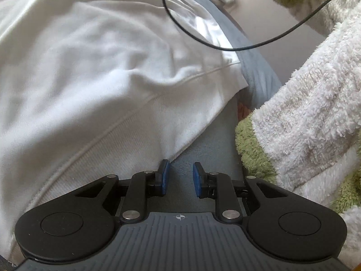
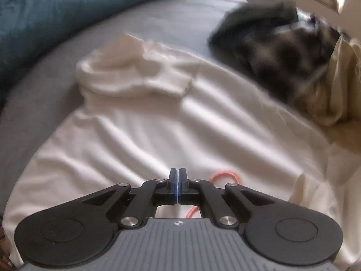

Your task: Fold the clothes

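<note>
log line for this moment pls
task: fold clothes | left gripper: open, empty, at white sweatshirt hem | right gripper: shut, empty, over sweatshirt

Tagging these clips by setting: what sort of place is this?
Most likely a bedroom, with the work done on a bed: a grey-blue sheet under the white sweatshirt, a teal pillow at its edge, and more clothes piled nearby.
</note>
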Demonstrator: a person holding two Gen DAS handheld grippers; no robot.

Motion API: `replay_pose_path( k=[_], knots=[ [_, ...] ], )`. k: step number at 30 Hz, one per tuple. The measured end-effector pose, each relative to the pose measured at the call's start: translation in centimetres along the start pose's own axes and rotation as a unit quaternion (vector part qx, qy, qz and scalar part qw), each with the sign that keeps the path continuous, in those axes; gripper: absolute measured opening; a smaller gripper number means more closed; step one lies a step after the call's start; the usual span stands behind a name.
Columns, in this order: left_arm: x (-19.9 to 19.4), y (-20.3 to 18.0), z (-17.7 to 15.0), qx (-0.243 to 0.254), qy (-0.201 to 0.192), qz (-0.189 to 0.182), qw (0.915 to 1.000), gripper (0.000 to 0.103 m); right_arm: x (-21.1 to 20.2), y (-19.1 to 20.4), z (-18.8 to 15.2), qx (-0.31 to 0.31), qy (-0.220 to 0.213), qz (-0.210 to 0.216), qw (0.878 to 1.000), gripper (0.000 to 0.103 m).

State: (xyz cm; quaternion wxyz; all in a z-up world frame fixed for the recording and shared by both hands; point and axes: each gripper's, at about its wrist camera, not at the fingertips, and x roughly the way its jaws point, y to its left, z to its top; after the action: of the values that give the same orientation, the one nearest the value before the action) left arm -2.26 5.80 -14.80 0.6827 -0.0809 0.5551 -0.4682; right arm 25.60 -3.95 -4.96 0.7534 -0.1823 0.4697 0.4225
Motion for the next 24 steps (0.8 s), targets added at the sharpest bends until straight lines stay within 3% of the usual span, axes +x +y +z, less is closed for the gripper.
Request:
replay_pose_path(
  k=[3,4,7,9,14,16,18,20,22,24],
  knots=[
    [0.1,-0.1,0.1,-0.002,0.001,0.002,1.0,0.022,0.6,3.1,-2.1,-0.082,0.054,0.102,0.99,0.0],
    [0.2,-0.2,0.2,-0.002,0.002,0.002,1.0,0.022,1.5,4.0,-2.1,-0.106,0.073,0.113,0.985,0.0],
    [0.2,-0.1,0.1,0.008,0.006,0.002,1.0,0.022,2.4,0.8,-1.3,-0.049,0.04,0.018,0.998,0.0],
    [0.1,0.0,0.2,0.01,0.008,0.001,0.9999,0.022,2.9,-1.7,-0.8,-0.002,0.012,-0.053,0.999,0.0],
    [0.2,0.0,0.6,0.012,0.011,-0.001,0.9999,0.022,0.0,-3.5,-1.5,0.001,0.024,0.01,1.0,0.0],
    [0.2,0.0,0.6,0.014,0.013,-0.003,0.9998,0.022,-0.6,-2.1,-3.2,-0.021,0.049,0.059,0.997,0.0],
    [0.2,0.2,0.7,0.014,0.016,-0.006,0.9998,0.022,0.0,-2.3,-5.2,-0.039,0.073,-0.012,0.997,0.0],
    [0.0,0.1,0.7,0.018,0.019,-0.005,0.9996,0.022,-0.7,-5.3,-6.7,0.004,0.063,-0.107,0.992,0.0],
    [-0.4,-0.3,0.7,0.028,0.022,0.0,0.9993,0.022,-4.0,-7.8,-7.4,0.092,0.011,-0.098,0.991,0.0],
    [-1.3,-0.4,0.6,0.028,0.022,0.005,0.9994,0.022,-7.6,-6.7,-8.6,0.054,-0.022,-0.116,0.992,0.001]
  ],
)
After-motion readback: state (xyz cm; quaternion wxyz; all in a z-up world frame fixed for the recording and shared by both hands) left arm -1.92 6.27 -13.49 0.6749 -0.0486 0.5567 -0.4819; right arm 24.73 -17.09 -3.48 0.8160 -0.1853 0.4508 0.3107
